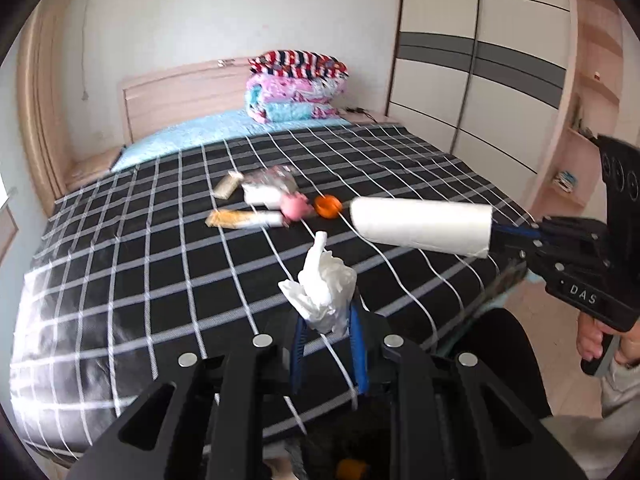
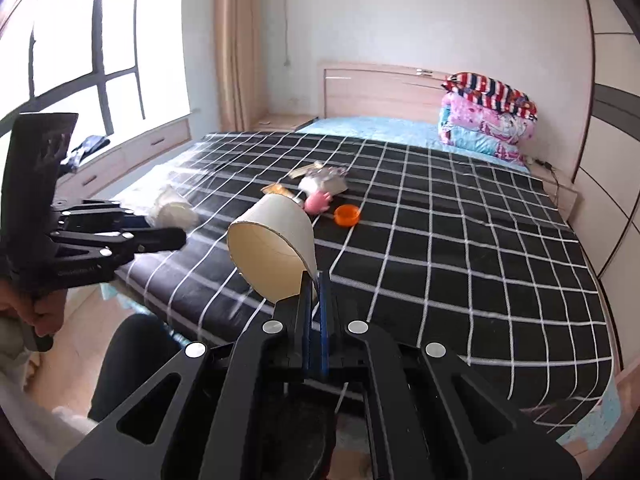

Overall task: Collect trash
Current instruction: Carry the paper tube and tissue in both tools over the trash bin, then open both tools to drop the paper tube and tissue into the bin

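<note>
Left gripper (image 1: pixel 328 312): jaws closed most of the way on a crumpled white tissue (image 1: pixel 322 286). The wad stands up out of the blue finger pads (image 1: pixel 358 354) and sits at 12 o'clock from the tool, held above the bed (image 1: pixel 120 280). In the right wrist view the same tissue (image 2: pixel 172 210) shows at the tip of the left gripper (image 2: pixel 176 236), at 9 o'clock in that frame.

Right gripper (image 2: pixel 316 280): jaws nearly together, pinching the wall of a cardboard tube (image 2: pixel 272 248) at its near rim. The tube's open end faces the camera and the body points away toward 11 o'clock. In the left wrist view the tube (image 1: pixel 422 226) lies roughly level, running out from the right gripper (image 1: pixel 496 236) toward 9 o'clock, clear of the bedspread.

Remaining trash on the black checked bedspread, seen from the left wrist:
- orange cap (image 1: pixel 327 206), just beyond the tube's free end, at 12 o'clock from the tissue
- pink toy (image 1: pixel 295 206), just beside the cap at its 9 o'clock
- snack wrapper (image 1: pixel 240 219), lying flat at 9 o'clock from the pink toy
- clear packet (image 1: pixel 266 186) and a small tan wrapper (image 1: pixel 227 186), farther up the bed at 11 o'clock

All of these lie well apart from both tools.

Folded quilts (image 1: pixel 296 88) are stacked at the headboard (image 1: pixel 180 96), 12 o'clock. Wardrobe (image 1: pixel 480 60) at 2 o'clock. Window (image 2: pixel 88 40) at 10 o'clock in the right wrist view.
</note>
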### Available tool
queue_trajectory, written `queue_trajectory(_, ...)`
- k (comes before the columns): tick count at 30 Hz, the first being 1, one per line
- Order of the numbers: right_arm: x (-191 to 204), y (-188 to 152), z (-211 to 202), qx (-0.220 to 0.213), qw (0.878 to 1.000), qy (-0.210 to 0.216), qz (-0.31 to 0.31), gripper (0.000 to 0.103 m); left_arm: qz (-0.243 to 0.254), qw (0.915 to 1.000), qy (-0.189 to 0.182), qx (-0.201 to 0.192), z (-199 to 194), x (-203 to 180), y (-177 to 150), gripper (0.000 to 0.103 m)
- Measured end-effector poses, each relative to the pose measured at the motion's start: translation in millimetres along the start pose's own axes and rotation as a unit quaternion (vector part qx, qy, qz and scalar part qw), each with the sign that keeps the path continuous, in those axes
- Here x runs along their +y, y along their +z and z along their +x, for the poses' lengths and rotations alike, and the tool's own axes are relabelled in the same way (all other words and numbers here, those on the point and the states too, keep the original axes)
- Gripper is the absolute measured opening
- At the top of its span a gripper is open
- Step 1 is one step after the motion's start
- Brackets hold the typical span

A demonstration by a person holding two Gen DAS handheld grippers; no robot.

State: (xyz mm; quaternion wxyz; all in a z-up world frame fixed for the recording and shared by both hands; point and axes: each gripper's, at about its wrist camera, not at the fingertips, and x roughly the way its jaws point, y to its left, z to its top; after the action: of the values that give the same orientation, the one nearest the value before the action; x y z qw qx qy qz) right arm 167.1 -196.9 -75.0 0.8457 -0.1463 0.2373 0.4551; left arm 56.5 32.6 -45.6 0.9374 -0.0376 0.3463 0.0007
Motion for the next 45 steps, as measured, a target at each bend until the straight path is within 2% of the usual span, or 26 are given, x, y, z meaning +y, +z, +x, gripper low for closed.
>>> queue_trajectory(10,18,-35,-21,0.032,0.998,0.062,-0.002,0.004,-0.02,0.9985,-0.024,0.046,7,-12,-45,0.019)
queue_trajectory(18,30,-62,-28,0.073,0.994,0.084,-0.015,0.004,-0.036,0.9956,-0.041,0.076,11,-15,-74,0.019)
queue_trajectory(21,31,-73,-25,0.095,0.992,0.085,-0.018,0.004,-0.045,0.9929,-0.045,0.1,21,-17,-88,0.019)
queue_trajectory(37,34,-139,50,0.237,0.967,0.089,0.013,0.004,-0.057,0.9719,-0.066,0.219,97,-25,-149,0.019)
queue_trajectory(45,40,-148,82,0.27,0.959,0.086,0.018,0.004,-0.06,0.9655,-0.066,0.245,114,-23,-159,0.019)
